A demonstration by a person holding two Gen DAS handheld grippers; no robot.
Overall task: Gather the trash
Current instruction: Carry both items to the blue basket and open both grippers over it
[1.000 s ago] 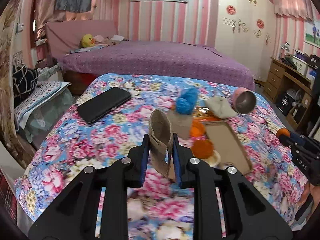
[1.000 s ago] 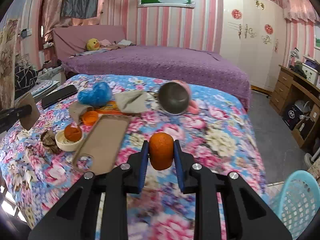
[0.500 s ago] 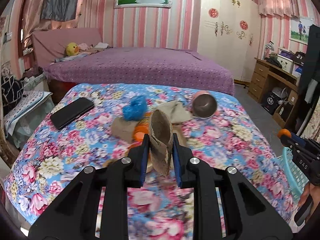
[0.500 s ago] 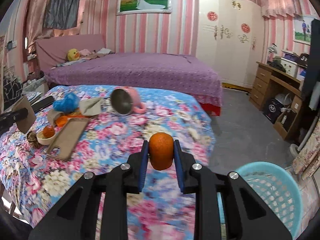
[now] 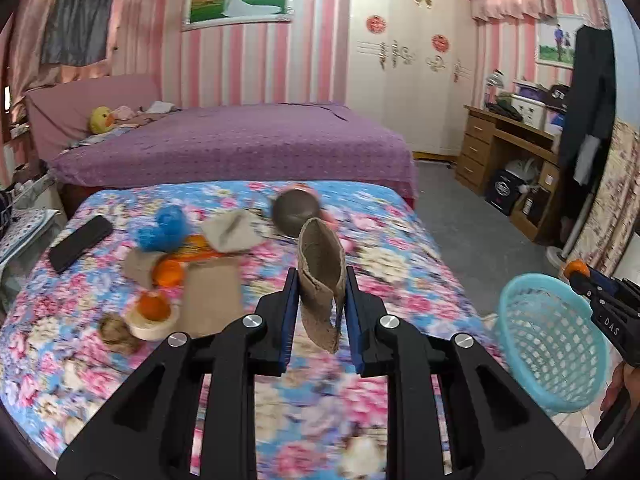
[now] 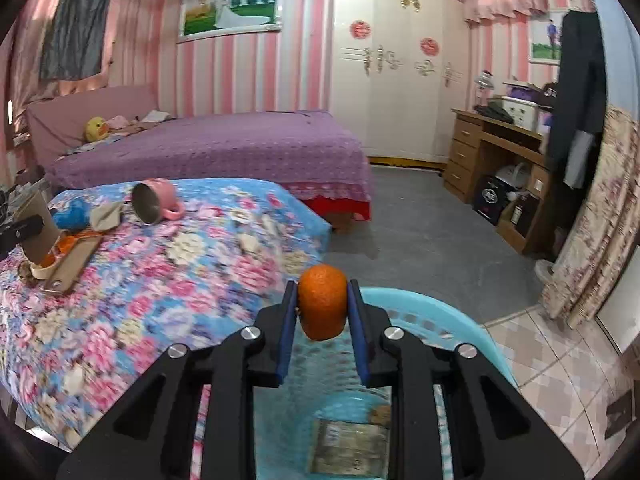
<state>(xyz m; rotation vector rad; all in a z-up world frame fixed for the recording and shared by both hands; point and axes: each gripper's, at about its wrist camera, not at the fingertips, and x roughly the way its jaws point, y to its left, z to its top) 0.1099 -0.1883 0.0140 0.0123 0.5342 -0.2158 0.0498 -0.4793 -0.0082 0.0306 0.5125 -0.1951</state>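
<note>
the right tongs (image 6: 322, 322) hang over the near rim of the blue basket (image 6: 472, 328), clamped on an orange peel (image 6: 322, 306). straight below them the basket's mouth is open, with only flat paper scraps (image 6: 348, 446) on its bottom. to their left the flowered table (image 6: 168, 280) edge stands just beside the basket. ahead and to the right the grey floor (image 6: 420, 232) lies bare up to the desk (image 6: 492, 152).

the left tongs (image 5: 321, 312), gripping a cardboard scrap (image 5: 322, 280), are above the table's near half. ahead and left of them a bowl (image 5: 150, 318), phone case (image 5: 212, 296), cup (image 5: 296, 212) and phone (image 5: 80, 242) crowd the cloth. to their right the way toward the basket is open, save for the other tongs over its far rim.
</note>
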